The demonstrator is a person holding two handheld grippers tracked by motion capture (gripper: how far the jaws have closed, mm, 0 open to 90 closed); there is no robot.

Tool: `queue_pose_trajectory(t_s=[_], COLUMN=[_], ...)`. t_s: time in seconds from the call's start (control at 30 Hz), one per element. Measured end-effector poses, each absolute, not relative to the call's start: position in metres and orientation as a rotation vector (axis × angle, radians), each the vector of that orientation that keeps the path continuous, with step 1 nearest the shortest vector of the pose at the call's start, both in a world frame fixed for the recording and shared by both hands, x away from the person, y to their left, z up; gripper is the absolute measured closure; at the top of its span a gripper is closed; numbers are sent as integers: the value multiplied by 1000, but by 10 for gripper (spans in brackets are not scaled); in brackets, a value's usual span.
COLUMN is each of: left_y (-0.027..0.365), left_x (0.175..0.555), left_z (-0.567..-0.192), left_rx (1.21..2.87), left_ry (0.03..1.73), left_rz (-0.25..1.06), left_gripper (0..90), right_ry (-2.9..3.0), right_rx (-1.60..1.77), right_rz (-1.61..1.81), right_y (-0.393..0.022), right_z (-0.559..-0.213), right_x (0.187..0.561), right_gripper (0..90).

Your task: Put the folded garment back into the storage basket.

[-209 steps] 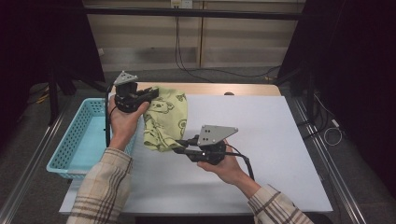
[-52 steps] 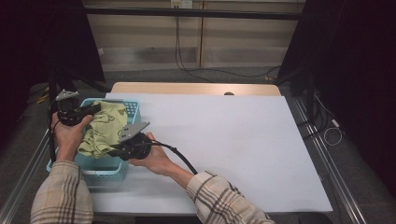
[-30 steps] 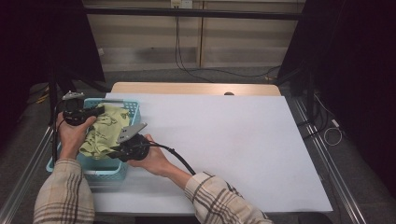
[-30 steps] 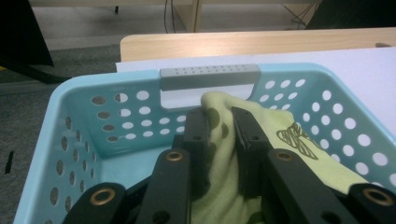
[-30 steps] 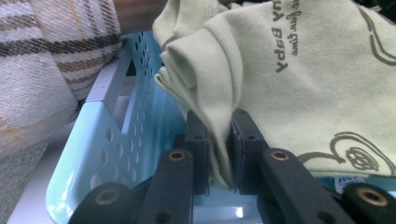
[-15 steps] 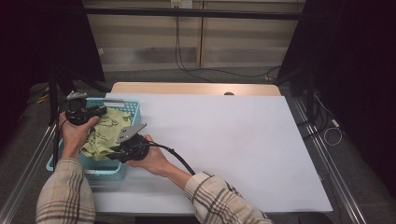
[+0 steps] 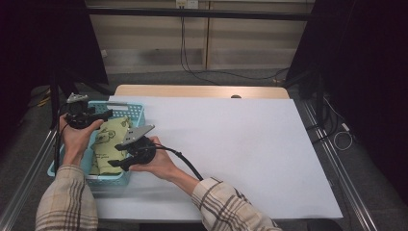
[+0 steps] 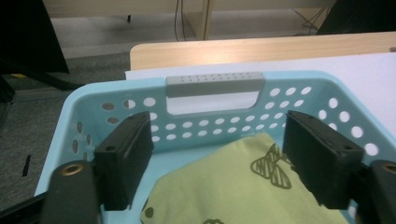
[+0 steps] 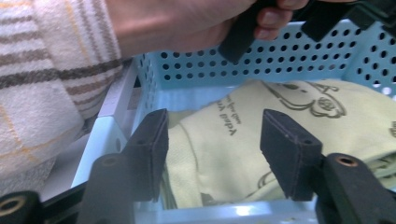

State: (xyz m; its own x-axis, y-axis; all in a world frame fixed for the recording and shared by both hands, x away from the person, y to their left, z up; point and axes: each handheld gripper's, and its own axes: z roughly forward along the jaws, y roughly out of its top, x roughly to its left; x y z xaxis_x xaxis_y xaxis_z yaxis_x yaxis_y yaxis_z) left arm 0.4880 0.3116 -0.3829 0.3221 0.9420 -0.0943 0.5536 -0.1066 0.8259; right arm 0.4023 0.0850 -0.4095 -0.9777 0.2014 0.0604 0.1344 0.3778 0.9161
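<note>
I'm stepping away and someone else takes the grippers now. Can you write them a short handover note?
Left gripper: jaws have just been opening, nothing clamped, above the far end of the blue basket.
Right gripper: jaws also just opened, apart above the near end, clear of the cloth.
Folded green cloth: lying inside the basket, released.
Done: cloth placed in the basket.
Left: probably just draw both grippers back off the basket.
</note>
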Motion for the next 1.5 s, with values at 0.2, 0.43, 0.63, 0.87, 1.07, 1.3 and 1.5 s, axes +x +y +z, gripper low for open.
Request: queue_pose_trajectory(t_s=[0.2,0.43,0.63,0.87,1.07,1.3,1.5], left_y=[309,305,298,292,285,286,287], left_x=[482,474,465,453,443,429,417], left_z=[-376,-369,-362,-354,-352,-354,-355], left_rx=[1746,1728,1720,1672,1656,1614,1603], left_ry=[1330,1292,1247,1221,1202,1120,1101], left_rz=[603,626,649,665,647,680,693], left_gripper=[120,63,59,39,31,31,31], right_ry=[2523,2489,2478,2454,2433,2391,2345], right_rx=[350,390,412,484,497,535,560], right_rz=[1705,1718,1680,1685,1684,1676,1662], right_y=[74,58,45,28,15,-1,-14], right_z=[-404,-399,-399,-398,-397,-393,-391], right_x=[403,404,406,409,410,410,408], right_gripper=[334,275,218,153,123,68,50])
